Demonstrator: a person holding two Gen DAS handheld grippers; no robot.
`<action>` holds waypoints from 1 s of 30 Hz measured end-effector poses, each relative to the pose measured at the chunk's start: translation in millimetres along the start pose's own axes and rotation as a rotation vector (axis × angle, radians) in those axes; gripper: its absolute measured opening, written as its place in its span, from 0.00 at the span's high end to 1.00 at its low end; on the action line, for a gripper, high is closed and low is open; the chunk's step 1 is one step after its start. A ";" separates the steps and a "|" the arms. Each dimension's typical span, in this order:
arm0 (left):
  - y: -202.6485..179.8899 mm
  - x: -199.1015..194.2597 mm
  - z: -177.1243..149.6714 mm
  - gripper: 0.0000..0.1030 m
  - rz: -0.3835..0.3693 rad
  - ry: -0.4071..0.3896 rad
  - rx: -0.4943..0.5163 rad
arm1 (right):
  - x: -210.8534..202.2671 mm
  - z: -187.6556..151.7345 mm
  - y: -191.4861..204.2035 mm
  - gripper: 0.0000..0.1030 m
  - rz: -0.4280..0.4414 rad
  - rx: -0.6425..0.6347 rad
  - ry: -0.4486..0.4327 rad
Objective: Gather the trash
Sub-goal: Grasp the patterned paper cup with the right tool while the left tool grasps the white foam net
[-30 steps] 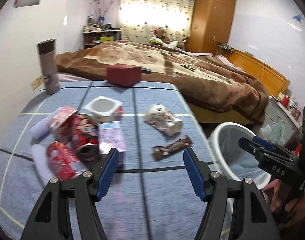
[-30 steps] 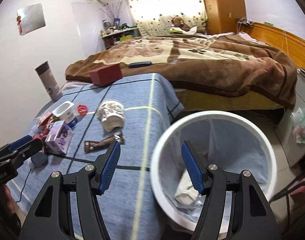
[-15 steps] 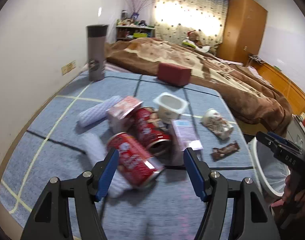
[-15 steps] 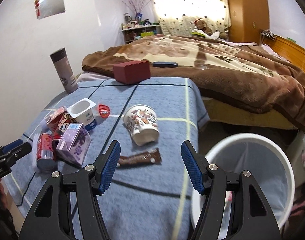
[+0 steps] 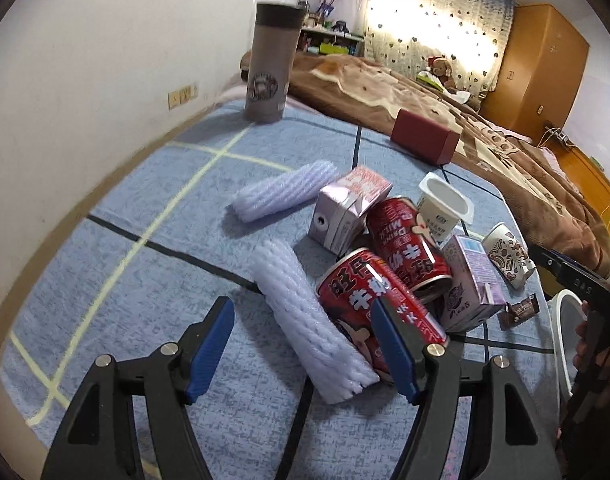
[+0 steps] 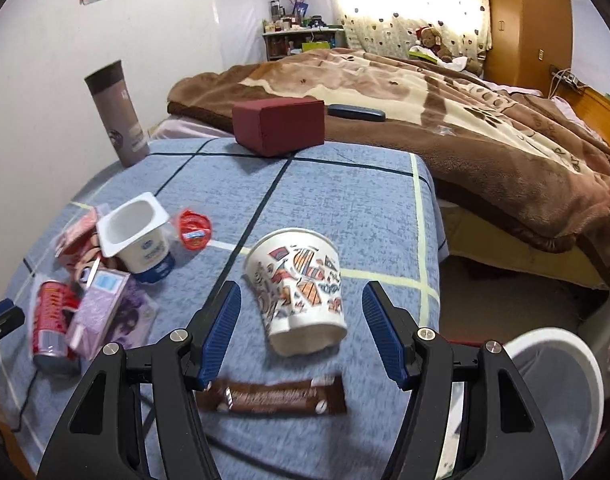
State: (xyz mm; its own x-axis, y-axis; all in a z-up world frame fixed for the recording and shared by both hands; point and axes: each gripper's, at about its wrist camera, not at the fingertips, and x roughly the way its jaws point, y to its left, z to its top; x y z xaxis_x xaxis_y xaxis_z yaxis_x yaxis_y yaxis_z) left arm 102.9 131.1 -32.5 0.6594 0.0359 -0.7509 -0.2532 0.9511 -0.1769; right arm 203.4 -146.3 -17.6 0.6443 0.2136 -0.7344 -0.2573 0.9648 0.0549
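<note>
Left wrist view shows the left gripper [image 5: 303,344] over a blue checked table [image 5: 153,216], its jaws opening, with a white foam net [image 5: 305,320] lying between them and untouched by the pads. Just right of the net lie two red cans [image 5: 385,280], with a silver carton [image 5: 345,212], a yogurt cup [image 5: 445,208] and a purple carton [image 5: 471,280] crowded round them. A second foam net [image 5: 281,192] lies apart, farther back. Right wrist view shows the right gripper [image 6: 297,332] spread wide and empty above a tipped paper cup [image 6: 301,288], which lies between the fingers without touching them. A brown wrapper [image 6: 273,396] lies just in front of the cup, a red lid [image 6: 193,228] beside the yogurt cup. The white bin [image 6: 561,392] stands off the table's edge at right.
</note>
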 end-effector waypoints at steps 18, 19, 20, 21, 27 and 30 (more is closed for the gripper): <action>2.0 35.9 -1.7 0.29 0.079 0.081 -0.029 | 29.2 4.7 2.5 0.37 -0.007 -0.014 0.085; 1.4 36.0 -1.4 0.29 0.083 0.081 -0.023 | 31.0 5.1 2.5 0.37 -0.006 -0.014 0.090; 0.6 37.2 -1.2 0.29 0.088 0.081 -0.014 | 32.6 5.4 2.7 0.37 -0.004 -0.016 0.093; 0.2 37.8 -1.4 0.29 0.091 0.080 -0.008 | 33.3 5.2 3.9 0.37 -0.005 -0.020 0.096; -4.6 40.3 0.2 0.34 0.112 0.082 0.008 | 40.6 5.4 6.7 0.37 -0.016 -0.039 0.114; -5.6 42.1 1.5 0.40 0.118 0.078 0.013 | 41.8 3.3 6.2 0.37 -0.009 -0.028 0.126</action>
State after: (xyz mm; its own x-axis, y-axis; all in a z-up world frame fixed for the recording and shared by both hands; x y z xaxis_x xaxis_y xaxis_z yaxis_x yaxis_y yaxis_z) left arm 133.1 127.8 -62.2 0.5687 0.1247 -0.8131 -0.3166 0.9455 -0.0764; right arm 231.1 -130.9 -45.7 0.5513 0.1824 -0.8141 -0.2728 0.9616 0.0307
